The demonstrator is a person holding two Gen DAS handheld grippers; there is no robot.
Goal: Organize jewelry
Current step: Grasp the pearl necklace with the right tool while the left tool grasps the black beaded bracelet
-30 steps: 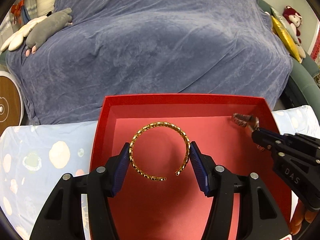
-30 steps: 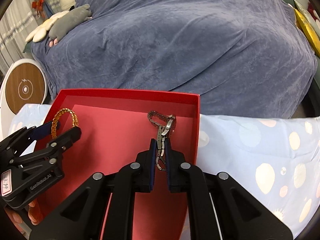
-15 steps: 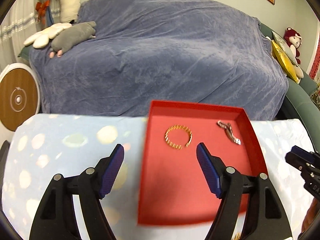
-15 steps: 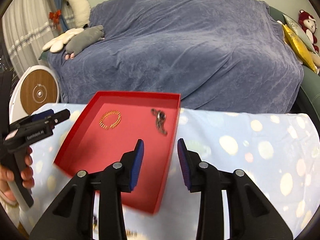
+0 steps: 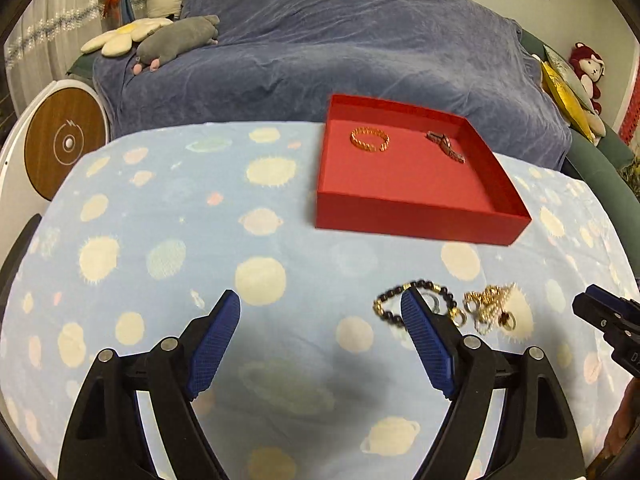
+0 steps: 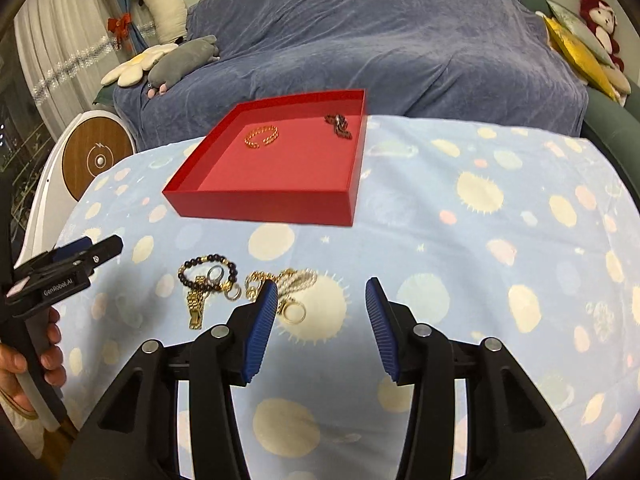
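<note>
Hovering over the tablecloth [image 5: 168, 216], left gripper [image 5: 320, 312] and right gripper [image 6: 320, 300] have fingers spread, empty; loose jewelry [image 6: 240, 284] lies before the red tray [image 6: 264, 202].

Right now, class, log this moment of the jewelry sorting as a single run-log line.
left gripper: open, empty | right gripper: open, empty | red cardboard tray: gold bangle, dark watch | blue spotted cloth: unsorted jewelry pile
</note>
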